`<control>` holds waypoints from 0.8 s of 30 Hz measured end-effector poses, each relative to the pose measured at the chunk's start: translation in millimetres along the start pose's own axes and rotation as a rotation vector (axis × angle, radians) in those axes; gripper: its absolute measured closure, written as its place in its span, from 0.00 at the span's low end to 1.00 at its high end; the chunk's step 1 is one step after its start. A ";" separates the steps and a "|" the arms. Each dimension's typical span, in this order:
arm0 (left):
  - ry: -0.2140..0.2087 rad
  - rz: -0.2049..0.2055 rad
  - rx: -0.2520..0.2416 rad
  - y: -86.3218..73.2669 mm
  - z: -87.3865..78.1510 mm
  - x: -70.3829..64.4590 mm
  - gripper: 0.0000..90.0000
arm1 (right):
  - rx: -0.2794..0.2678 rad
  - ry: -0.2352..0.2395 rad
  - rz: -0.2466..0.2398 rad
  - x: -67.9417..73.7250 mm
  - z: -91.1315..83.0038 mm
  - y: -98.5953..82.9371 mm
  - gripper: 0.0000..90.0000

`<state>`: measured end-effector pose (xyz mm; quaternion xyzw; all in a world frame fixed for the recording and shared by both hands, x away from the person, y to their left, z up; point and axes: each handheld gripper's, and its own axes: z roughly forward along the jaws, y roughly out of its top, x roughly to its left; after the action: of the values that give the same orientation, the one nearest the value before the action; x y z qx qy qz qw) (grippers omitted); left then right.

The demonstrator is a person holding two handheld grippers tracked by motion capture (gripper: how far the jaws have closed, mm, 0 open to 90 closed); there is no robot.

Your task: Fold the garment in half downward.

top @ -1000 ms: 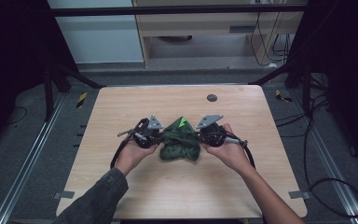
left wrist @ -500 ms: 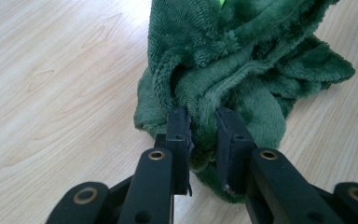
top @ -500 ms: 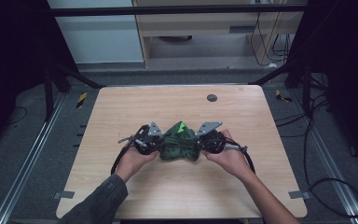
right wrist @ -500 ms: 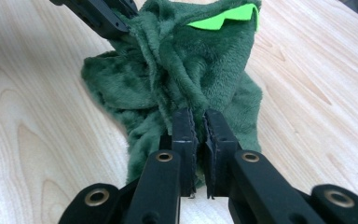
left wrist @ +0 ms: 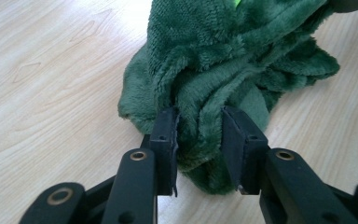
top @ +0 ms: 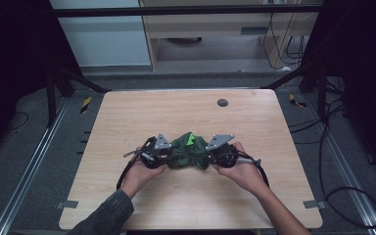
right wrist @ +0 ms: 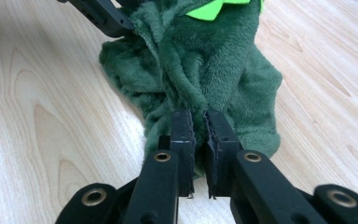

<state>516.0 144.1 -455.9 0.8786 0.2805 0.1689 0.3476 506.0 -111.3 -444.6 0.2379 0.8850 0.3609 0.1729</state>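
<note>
1. A light wooden table [top: 142, 117] is seen from above, with a person's two forearms reaching in from the near edge.
2. A bunched piece of dark green fleecy cloth [top: 188, 152] lies on the table, a little nearer the person than the middle, between the two hands.
3. A small bright green patch [top: 190, 139] shows on the top of the cloth, on the side away from the person.
4. The left gripper [left wrist: 198, 140] comes at the cloth from the person's left. Its two black jaws stand somewhat apart, with a thick fold of the cloth squeezed between them.
5. The right gripper [right wrist: 199, 126] comes at the cloth from the opposite side. Its jaws are nearly together, pinching a thinner fold of the cloth.
6. In the right gripper view, a black jaw of the left gripper shows at the top left, touching the far side of the cloth.
7. In the high view, the left hand [top: 139, 172] and the right hand [top: 242, 169] each wrap a gripper, and black cables loop back towards the person.
8. A small dark round disc [top: 222, 103] sits in the tabletop near the far edge, well apart from the cloth.
</note>
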 end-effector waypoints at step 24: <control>0.002 0.013 -0.003 -13.3 -13.4 -2.8 0.69 | 0.007 0.025 0.005 8.5 -0.6 -19.2 0.88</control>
<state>502.2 157.4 -456.2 0.8796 0.2750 0.1724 0.3477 493.0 -119.0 -459.2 0.2365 0.8877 0.3611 0.1602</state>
